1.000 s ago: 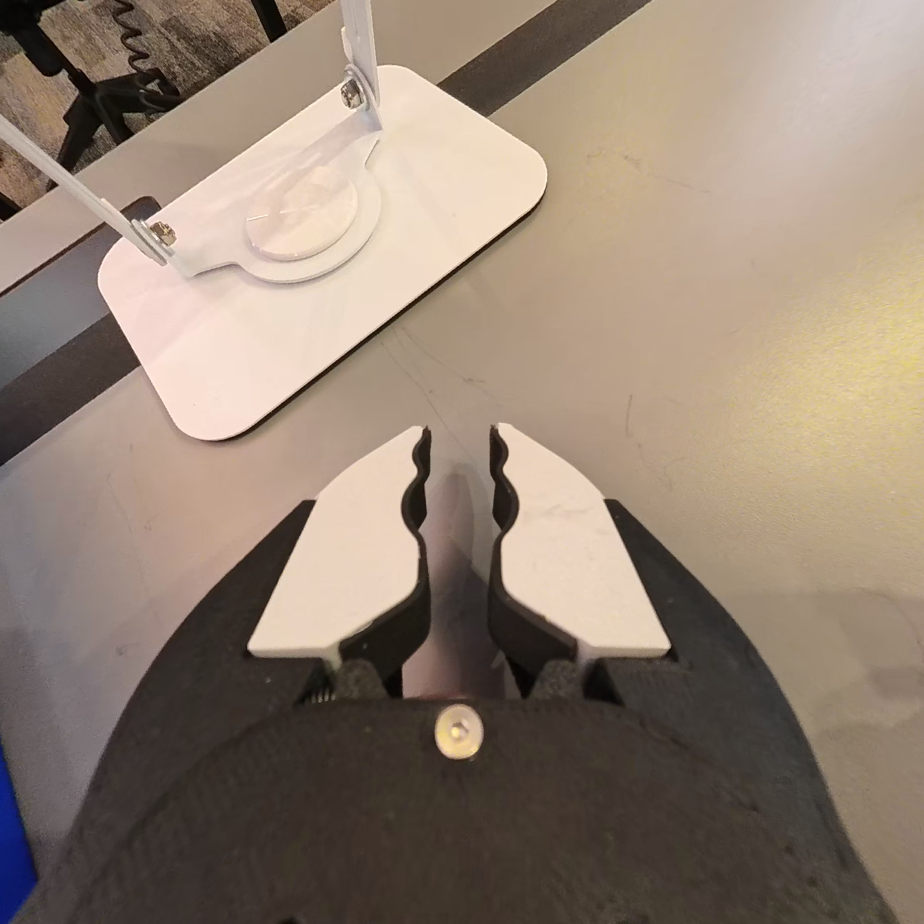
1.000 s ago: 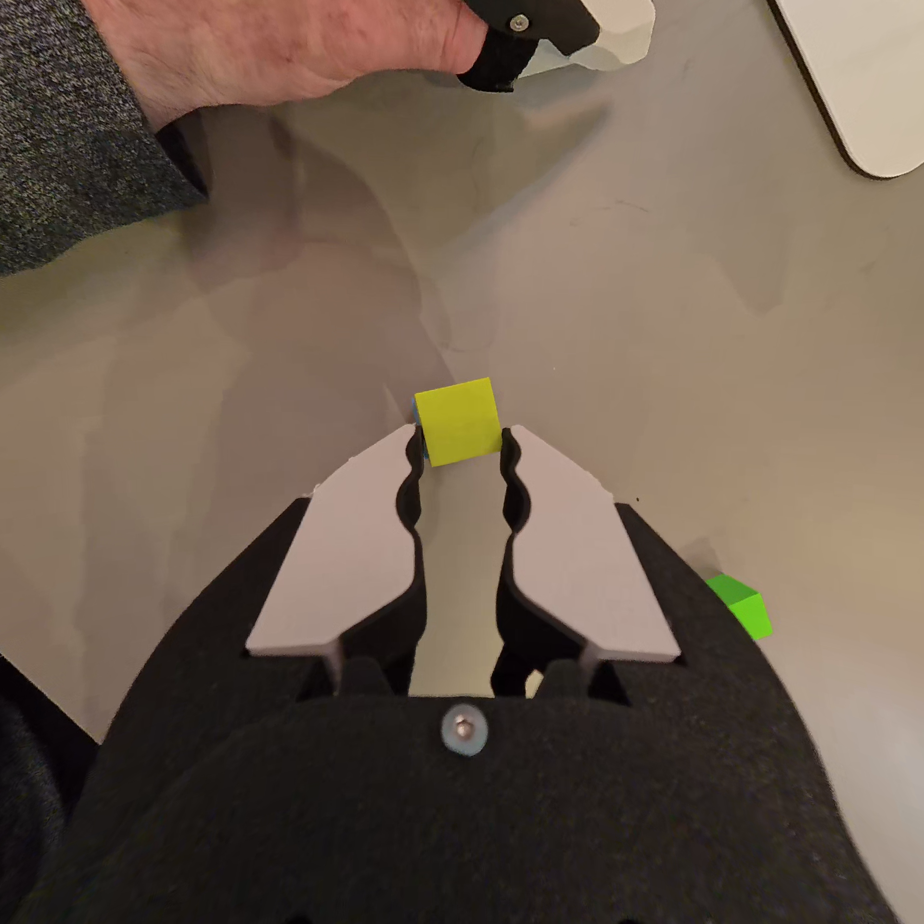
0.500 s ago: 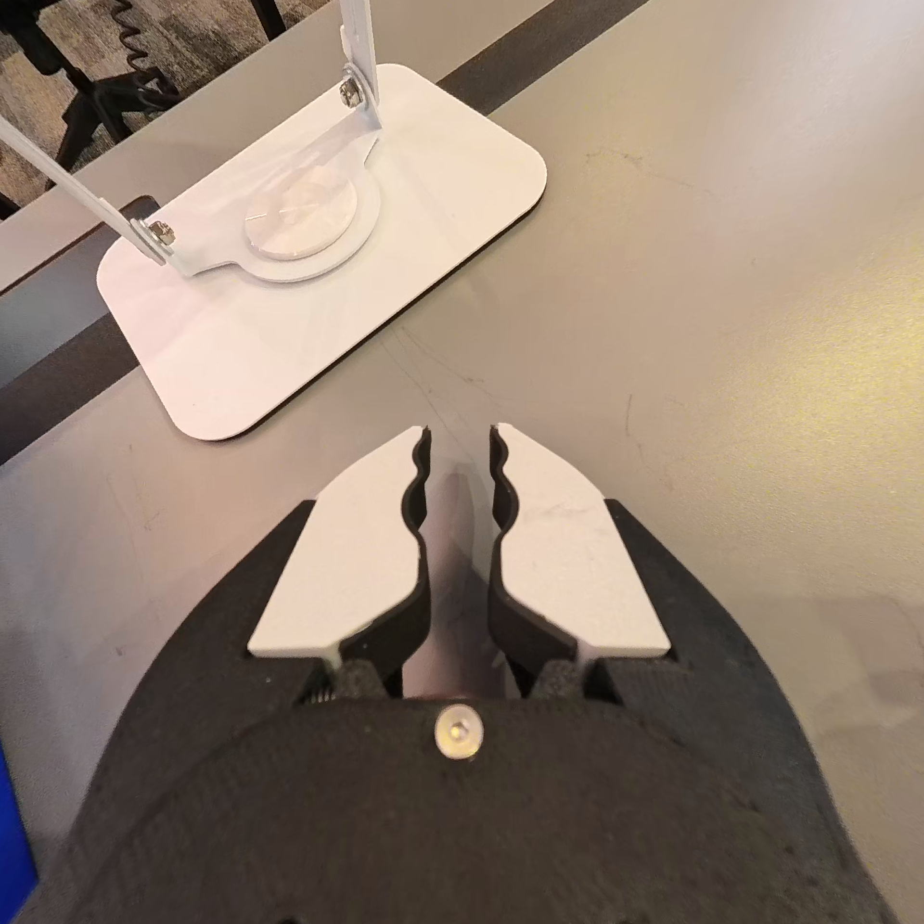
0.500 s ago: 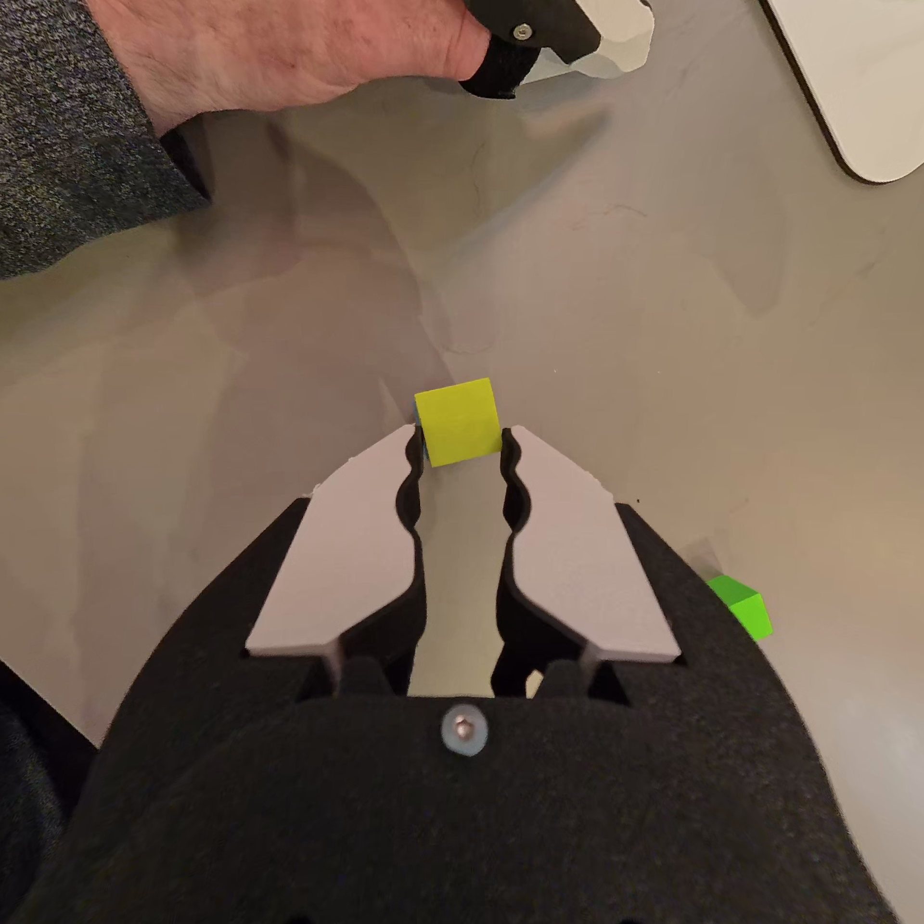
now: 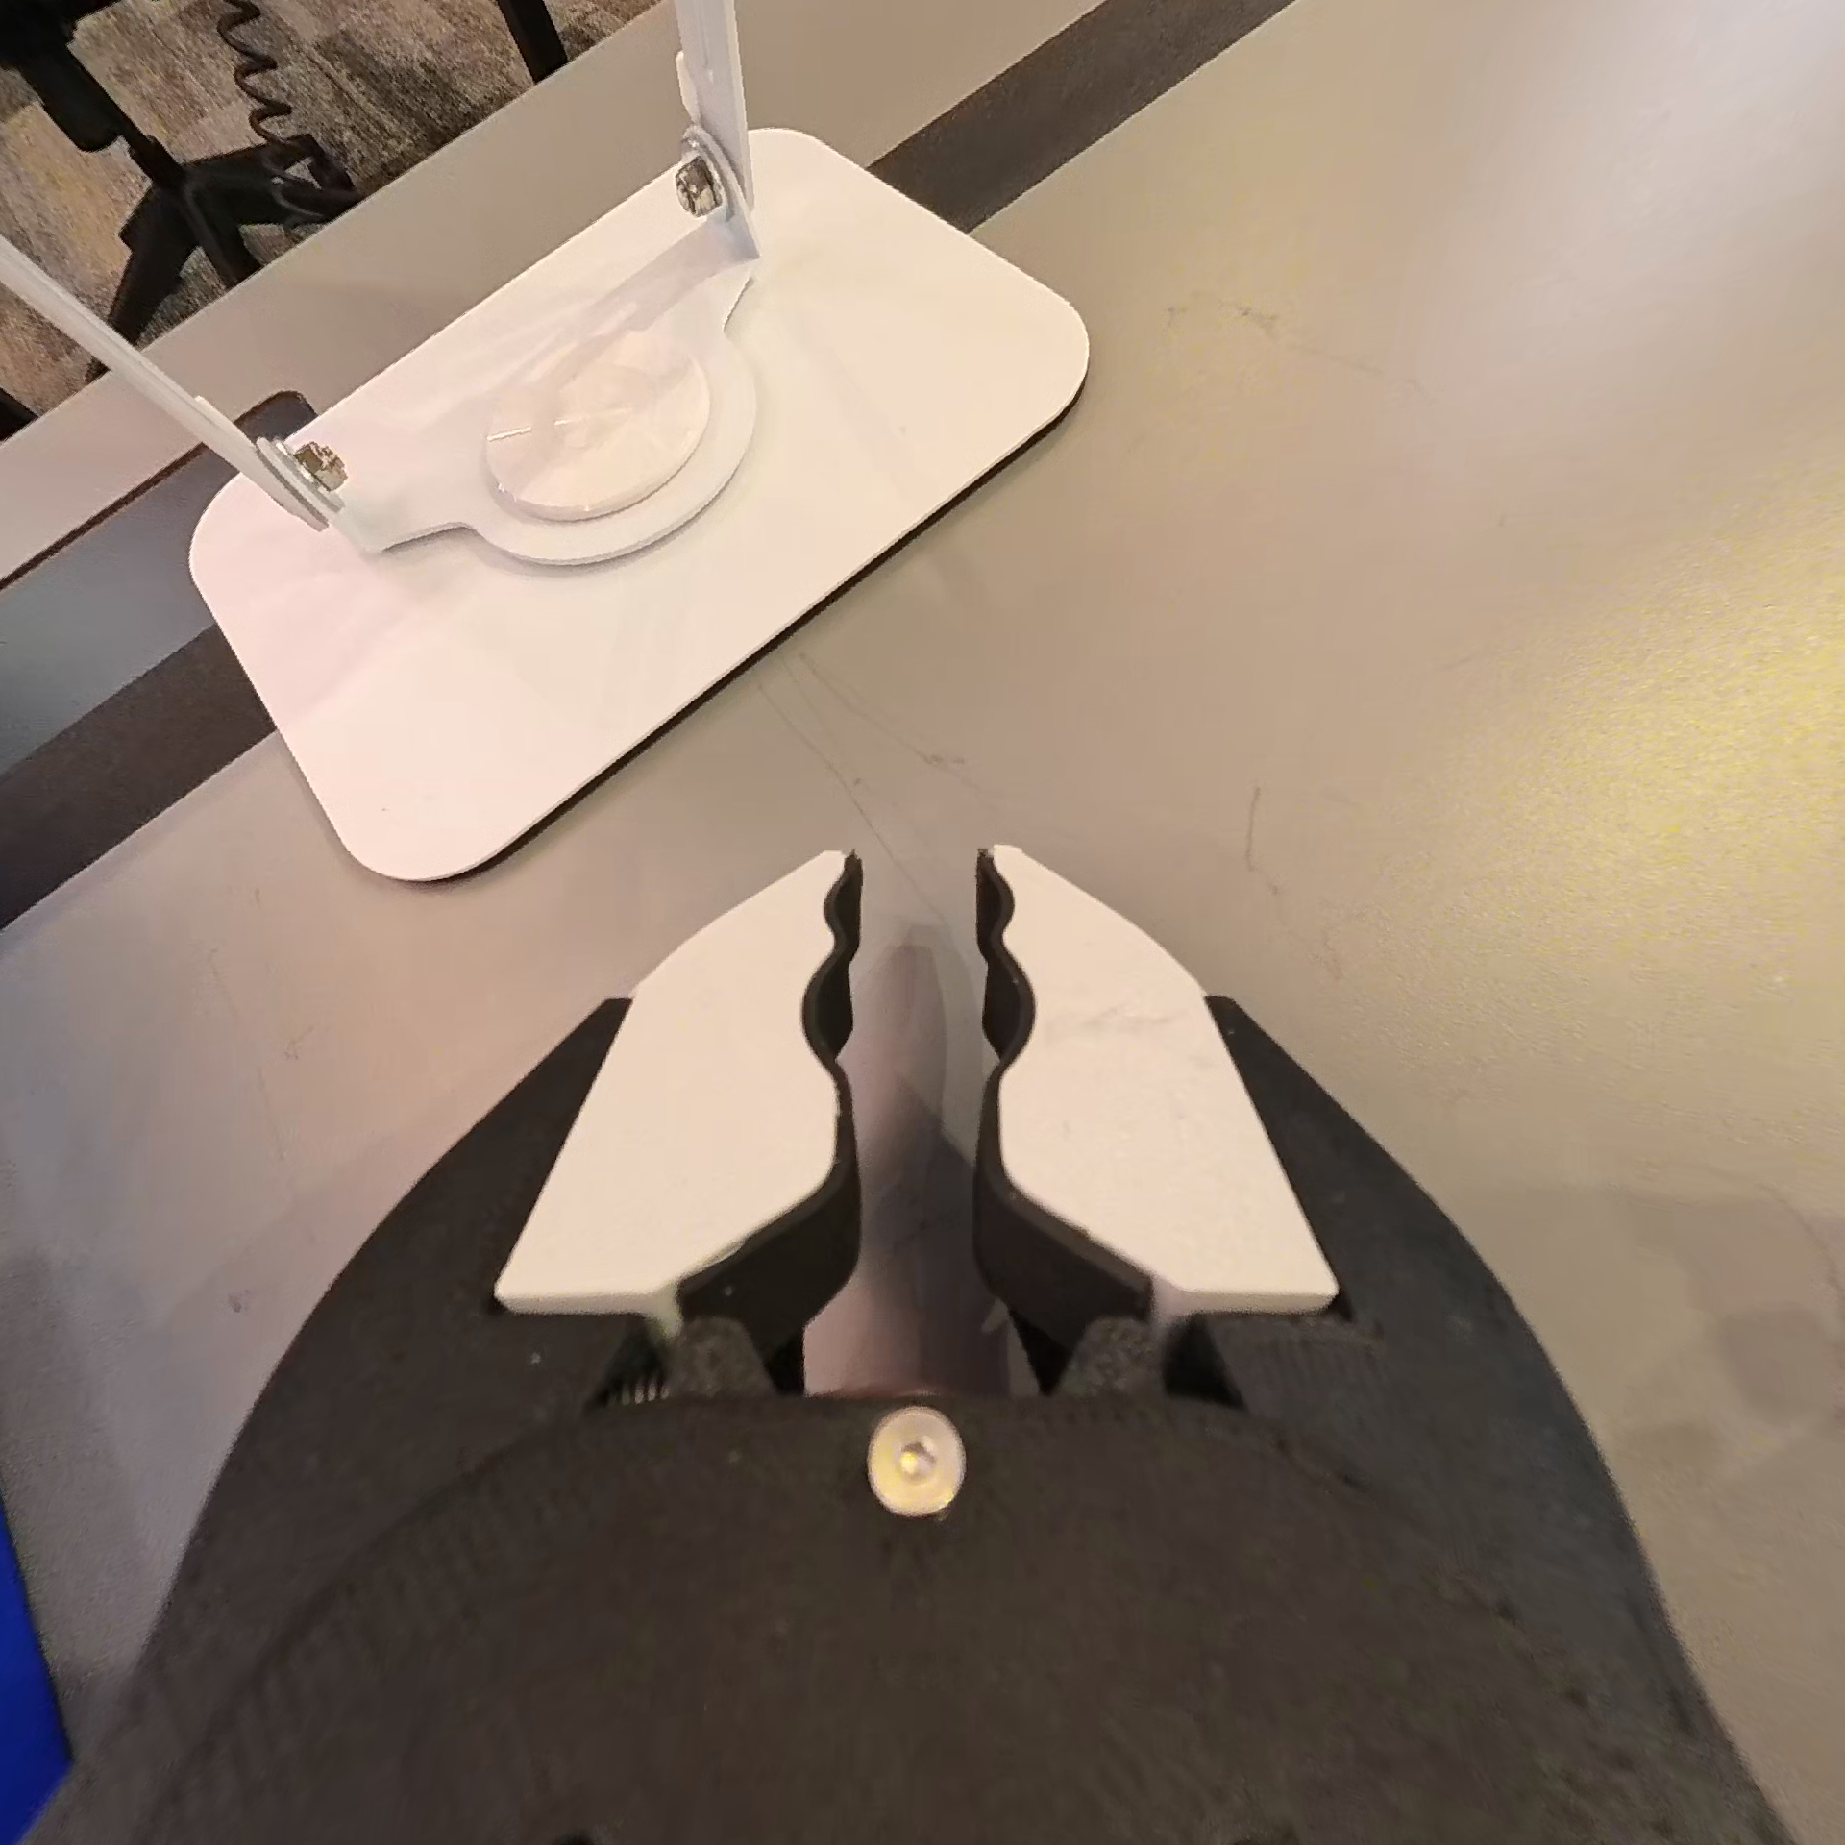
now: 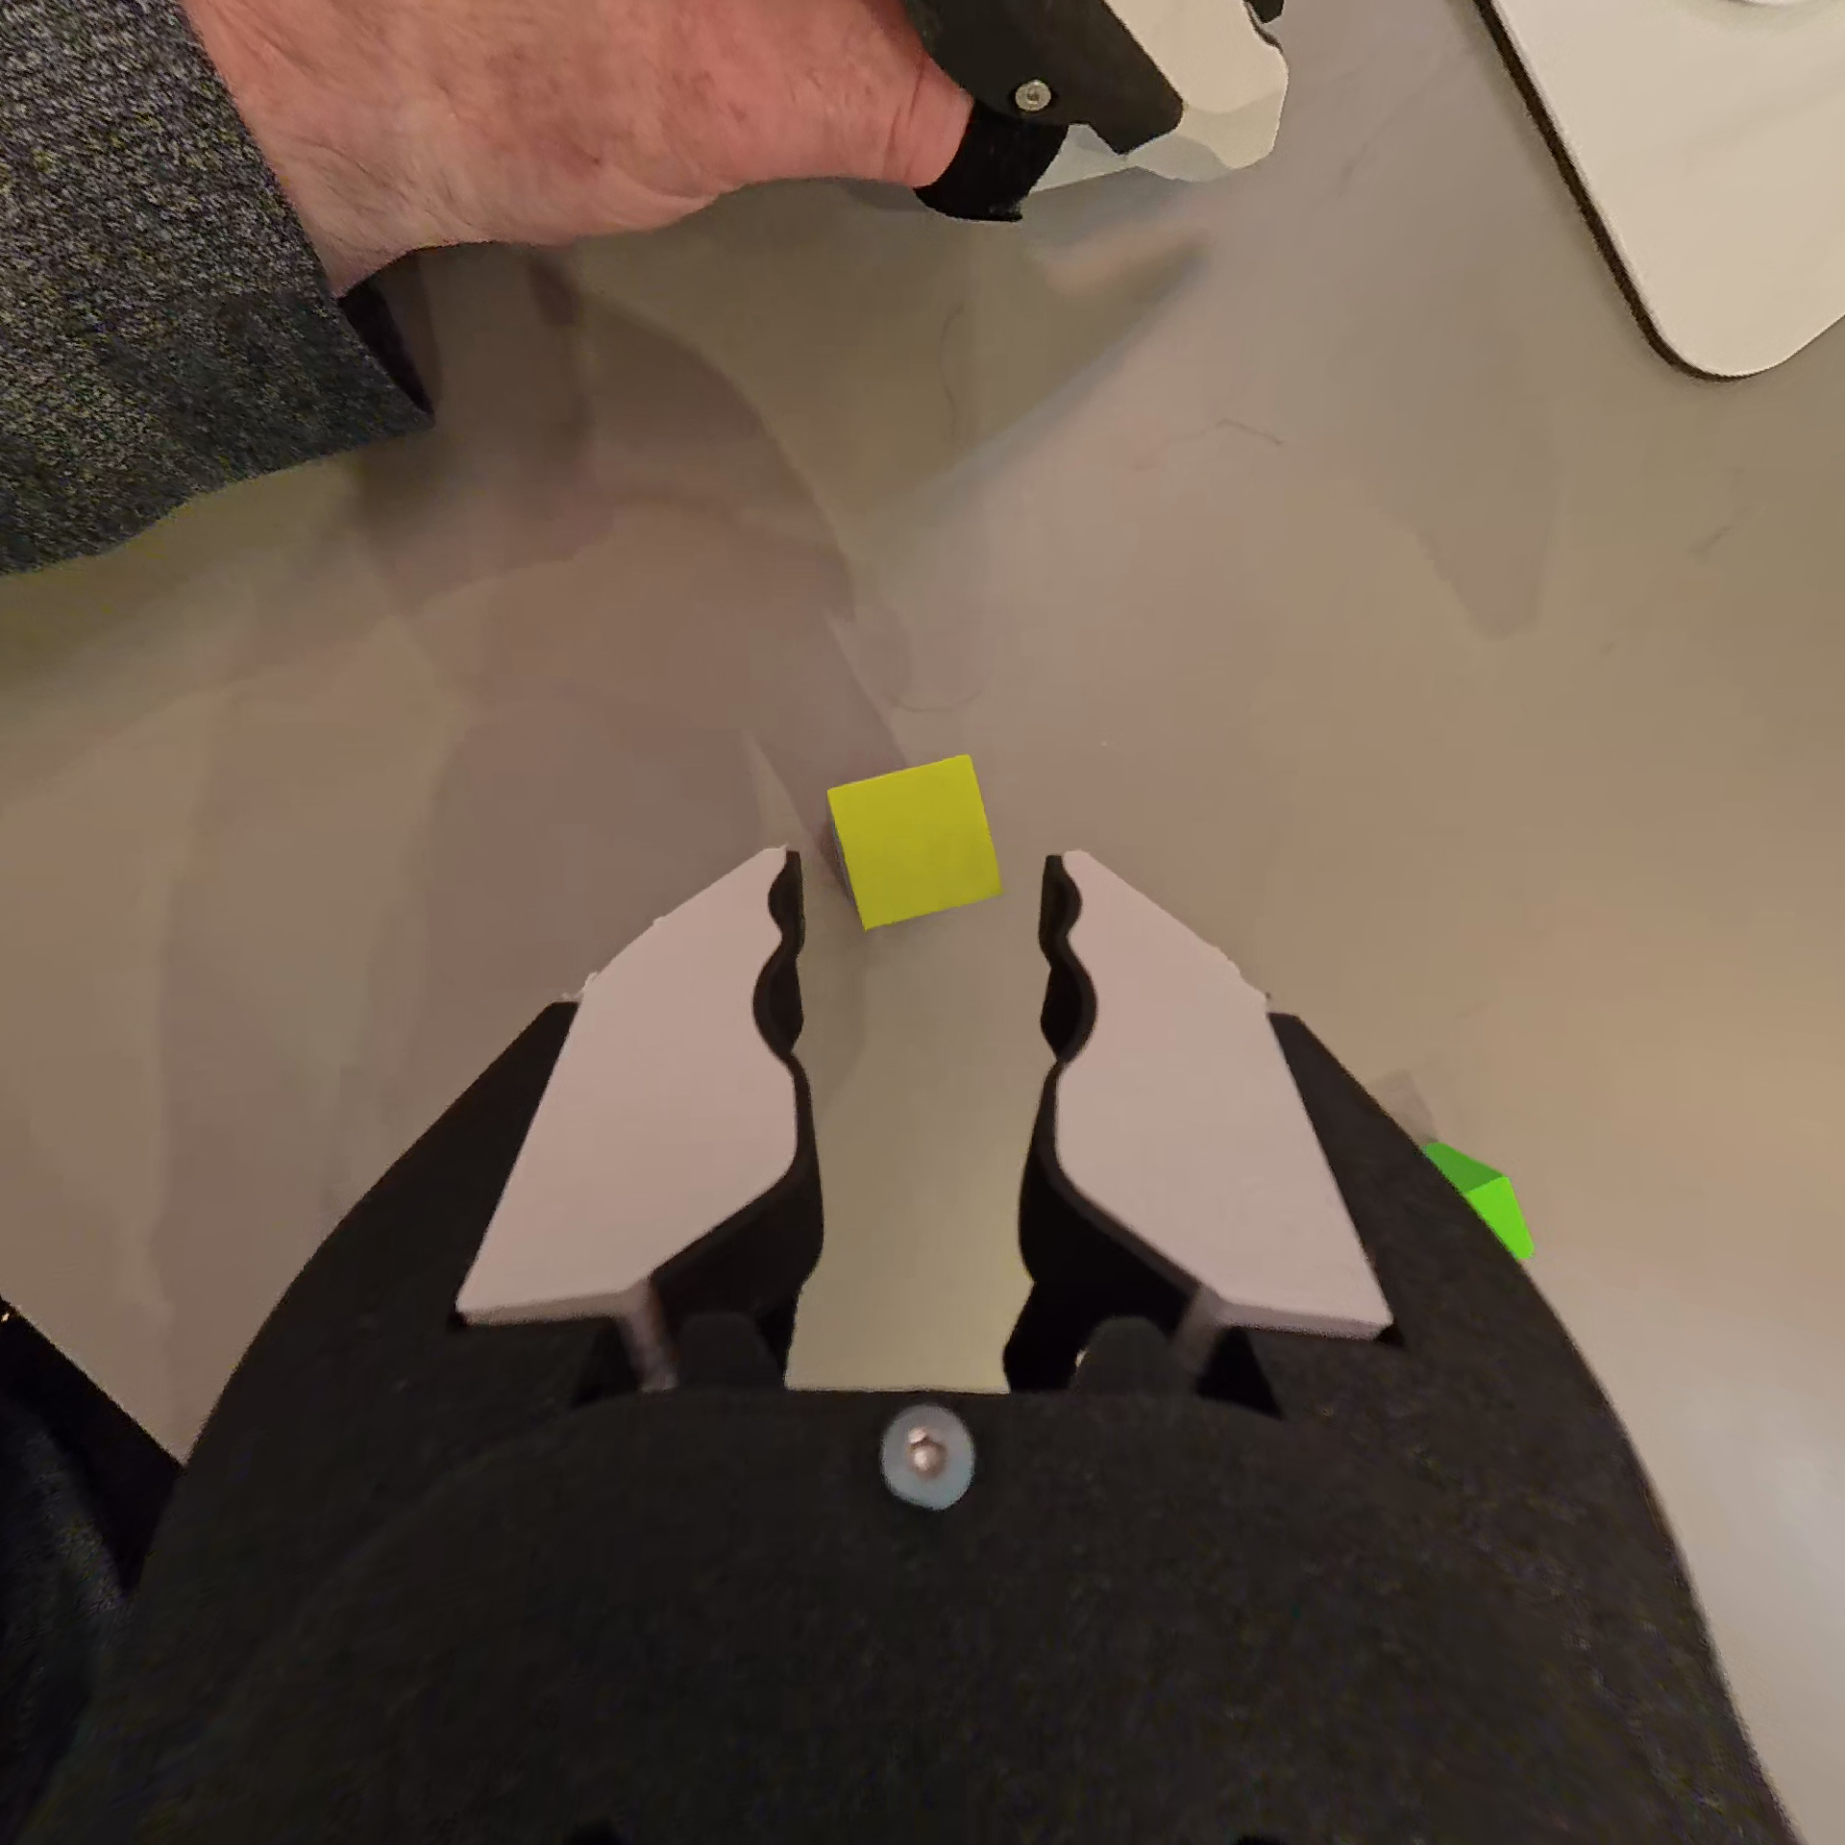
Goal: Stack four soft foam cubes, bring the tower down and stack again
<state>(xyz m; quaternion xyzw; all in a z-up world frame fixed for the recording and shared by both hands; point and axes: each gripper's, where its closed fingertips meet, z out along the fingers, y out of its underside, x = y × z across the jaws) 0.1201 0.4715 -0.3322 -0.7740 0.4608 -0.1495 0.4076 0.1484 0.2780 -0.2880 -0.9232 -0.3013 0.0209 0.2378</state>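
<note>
In the right wrist view a yellow foam cube (image 6: 914, 844) stands between the tips of my right gripper (image 6: 921, 864). The jaws are open, with a gap on each side of the cube, so neither pad touches it. A thin dark sliver shows under the cube's left edge; I cannot tell what it is. A green cube (image 6: 1483, 1208) lies on the table to the right, partly hidden by my gripper body. My left gripper (image 5: 921, 864) hovers over bare table, its jaws a little apart with nothing between them. It also shows at the top of the right wrist view (image 6: 1048, 110), held by a hand.
A white stand base (image 5: 639, 519) with two thin struts sits ahead and left of my left gripper; its corner shows in the right wrist view (image 6: 1697, 180). A hand and grey sleeve (image 6: 150, 300) are at upper left. A blue object (image 5: 20, 1647) is at the left edge.
My right gripper's jaws have opened and let go of the yellow cube, which stays in place. My left gripper has not moved.
</note>
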